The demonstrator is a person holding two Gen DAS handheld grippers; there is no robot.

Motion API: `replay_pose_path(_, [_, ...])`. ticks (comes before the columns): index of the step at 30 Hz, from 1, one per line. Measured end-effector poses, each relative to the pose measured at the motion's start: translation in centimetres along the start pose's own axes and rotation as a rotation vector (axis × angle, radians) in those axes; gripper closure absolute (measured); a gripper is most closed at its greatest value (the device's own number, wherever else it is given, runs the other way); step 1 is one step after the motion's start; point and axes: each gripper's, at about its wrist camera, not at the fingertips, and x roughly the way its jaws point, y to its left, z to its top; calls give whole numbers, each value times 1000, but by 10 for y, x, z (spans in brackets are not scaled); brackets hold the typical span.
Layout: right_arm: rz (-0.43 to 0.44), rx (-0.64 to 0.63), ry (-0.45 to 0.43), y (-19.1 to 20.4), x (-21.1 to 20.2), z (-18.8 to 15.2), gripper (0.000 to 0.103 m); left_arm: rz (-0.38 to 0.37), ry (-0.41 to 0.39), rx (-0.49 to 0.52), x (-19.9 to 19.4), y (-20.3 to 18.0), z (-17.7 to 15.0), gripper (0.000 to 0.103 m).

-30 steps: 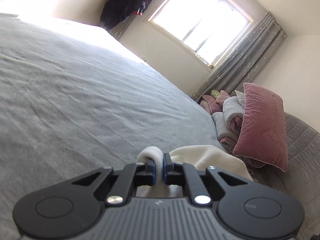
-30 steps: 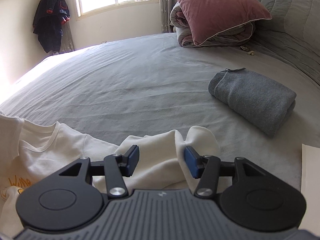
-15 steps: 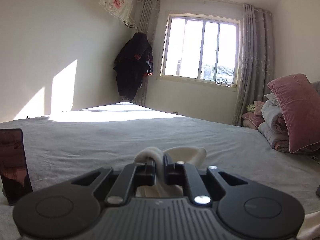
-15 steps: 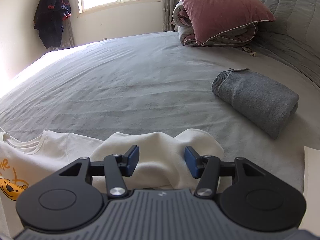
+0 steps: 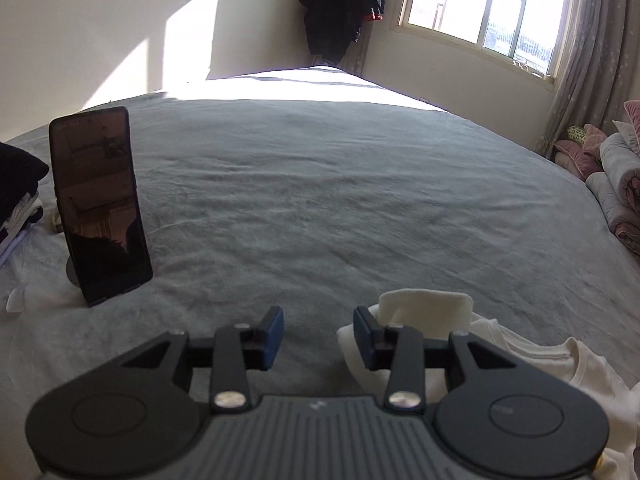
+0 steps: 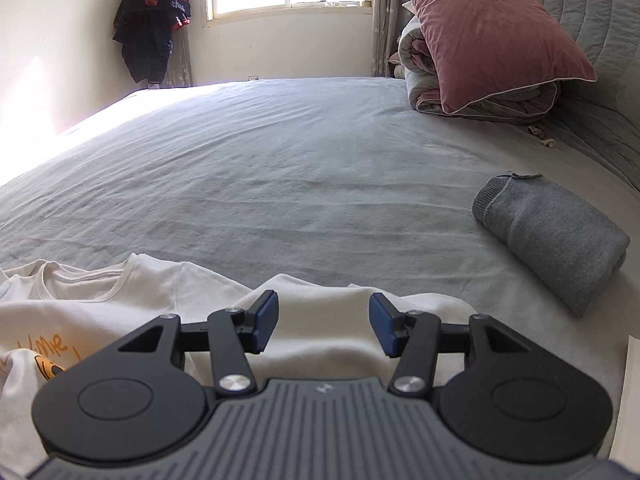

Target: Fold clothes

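Honestly, the grey bed (image 6: 280, 152) filled most of both views, with the white T-shirt (image 6: 132, 300) spread along the lower edge of the frame and a grey folded garment (image 6: 552, 236) already done off at the right of the right wrist view. A phone (image 5: 98, 204) stood propped at the left of the left wrist view, well clear of the shirt. My read was that a sleeve fold had just been laid down and the step in hand was letting go cleanly. To do it well I'd back each claw straight off so the pads don't drag the fabric and undo the fold, then check the shoulder edge lies flat before taking the next corner. The left gripper (image 5: 319, 336) was opening, with only bare sheet between its jaws; the folded sleeve (image 5: 424, 308) sat at the lower right of that frame, just beside the right-hand pad, maybe brushing it, hard to say. The right gripper (image 6: 324, 328) was released too, jaws held apart with a soft hump of shirt cloth lying in the gap at lower centre, pads not pinching it as far as I could tell. The collar and the orange print (image 6: 48, 360) were off to the lower left of that claw.
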Motion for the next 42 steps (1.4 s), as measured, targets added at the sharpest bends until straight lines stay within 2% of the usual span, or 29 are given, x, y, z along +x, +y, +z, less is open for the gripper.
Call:
replay_pose_path(3, [76,-27,17,10,10,11,48,-79,-11,20,-4,-3,16,56])
replay_pose_path(7, [175,-70,54,28,34,22,48,-227,27,151,2,-34,29,49])
replay_pose_path(10, [223,-121,115,42,60,28,48,-304,70,270,15,-65,34,39])
replay_pose_path(12, [239,-141,157,48,73,29,48,-345,109,344,28,-86,35,39])
replay_pose_path(16, [237,-144,217,49,96,32,48,-347,168,467,63,-109,28,39])
replay_pose_path(20, [216,-152,276,43,109,28,48,-281,258,422,94,-88,12,41])
replay_pose_path(26, [218,-190,261,35,108,14,55,-325,230,444,88,-54,-13,43])
replay_pose_path(27, [218,-200,260,37,106,13,58,-326,237,448,88,-55,-13,44])
replay_pose_path(28, [226,-212,259,39,104,12,70,-326,247,447,88,-57,-13,48])
replay_pose_path(29, [232,-224,258,42,101,11,83,-327,256,447,88,-58,-12,57])
replay_pose_path(30, [226,-238,254,44,98,10,90,-334,268,424,89,-58,-11,63])
replay_pose_path(31, [216,-253,248,47,95,8,97,-343,280,393,90,-57,-9,81])
replay_pose_path(32, [199,-264,235,50,92,7,99,-352,277,367,89,-57,-8,93])
replay_pose_path(34, [180,-265,203,51,82,4,100,-366,245,338,83,-59,-7,94])
replay_pose_path(37, [160,-234,144,47,65,5,101,-381,171,358,67,-66,-7,95])
replay_pose_path(42, [127,-220,9,37,31,17,101,-436,42,316,43,-74,6,95])
